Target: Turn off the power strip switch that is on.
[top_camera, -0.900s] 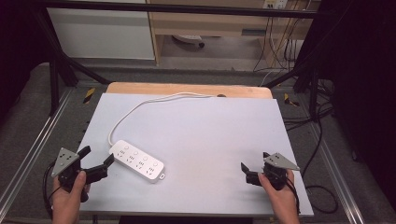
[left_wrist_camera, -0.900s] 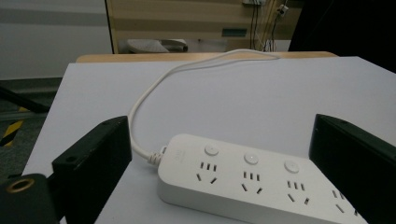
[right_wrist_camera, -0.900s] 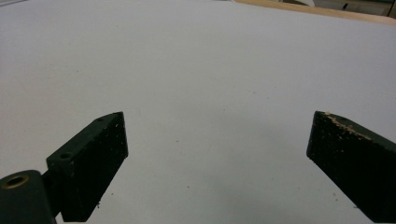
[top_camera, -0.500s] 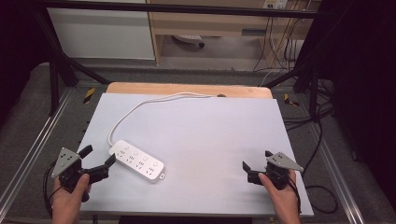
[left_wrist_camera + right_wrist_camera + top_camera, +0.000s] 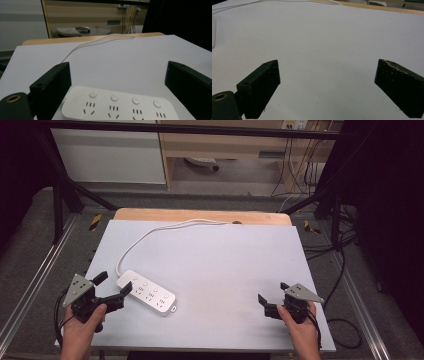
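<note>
I've got the left tool (image 5: 112,287) wide open and empty at the power strip's (image 5: 147,292) near-left end — strip flat on the desk (image 5: 225,270), left side. Right tool (image 5: 272,301) open too, idle. Next, I'd say: ease forward and close squarely.

the white table top (image 5: 225,270) lies bare across its middle and right side, giving open passage there. the only obstacle on it is the white power strip (image 5: 146,292) near the left front, lying at a slant, with its cord (image 5: 150,234) curving from the strip's far end up to the back edge. the left gripper (image 5: 114,289) stands just beside the strip's near end with jaws spread wide. the right gripper (image 5: 272,301), jaws apart, faces bare surface, well apart from the strip. a wooden edge (image 5: 200,215) bounds the back.
</note>
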`<state>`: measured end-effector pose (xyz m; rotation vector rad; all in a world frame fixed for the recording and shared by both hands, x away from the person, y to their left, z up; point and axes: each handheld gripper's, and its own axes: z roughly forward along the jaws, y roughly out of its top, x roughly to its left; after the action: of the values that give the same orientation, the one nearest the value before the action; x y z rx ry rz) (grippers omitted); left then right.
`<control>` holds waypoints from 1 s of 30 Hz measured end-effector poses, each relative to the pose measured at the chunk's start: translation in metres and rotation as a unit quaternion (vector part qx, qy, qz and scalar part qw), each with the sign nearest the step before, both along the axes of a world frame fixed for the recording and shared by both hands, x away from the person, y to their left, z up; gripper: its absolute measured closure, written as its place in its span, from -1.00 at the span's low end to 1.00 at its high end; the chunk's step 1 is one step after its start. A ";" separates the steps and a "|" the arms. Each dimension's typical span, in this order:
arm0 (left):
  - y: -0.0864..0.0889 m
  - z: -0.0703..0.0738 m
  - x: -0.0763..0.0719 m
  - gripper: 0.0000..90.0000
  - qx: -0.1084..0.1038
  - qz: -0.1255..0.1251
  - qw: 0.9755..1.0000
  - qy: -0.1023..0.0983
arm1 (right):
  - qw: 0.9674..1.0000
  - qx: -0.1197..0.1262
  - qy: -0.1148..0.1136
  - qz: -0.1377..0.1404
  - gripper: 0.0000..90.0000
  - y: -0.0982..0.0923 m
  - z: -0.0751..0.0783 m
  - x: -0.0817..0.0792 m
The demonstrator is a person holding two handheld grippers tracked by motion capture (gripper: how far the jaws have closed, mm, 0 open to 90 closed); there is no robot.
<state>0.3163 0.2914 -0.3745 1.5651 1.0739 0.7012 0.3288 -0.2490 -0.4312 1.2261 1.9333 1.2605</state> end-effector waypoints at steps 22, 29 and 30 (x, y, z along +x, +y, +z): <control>-0.018 -0.017 0.025 -0.73 0.038 -0.016 0.999 0.031 | 1.000 -0.018 0.011 0.004 -0.91 0.005 -0.003 0.004; -0.021 -0.026 0.028 -0.61 0.044 -0.017 0.998 0.049 | 1.000 -0.014 0.015 -0.004 -0.92 0.002 -0.004 0.004; -0.022 -0.029 0.029 -0.60 0.043 -0.017 0.997 0.055 | 1.000 -0.017 0.016 -0.002 -0.92 0.003 -0.004 0.005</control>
<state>0.3454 0.2692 -0.4030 1.7094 1.1062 0.6521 0.3338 -0.2463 -0.4357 1.2389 1.9661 1.2073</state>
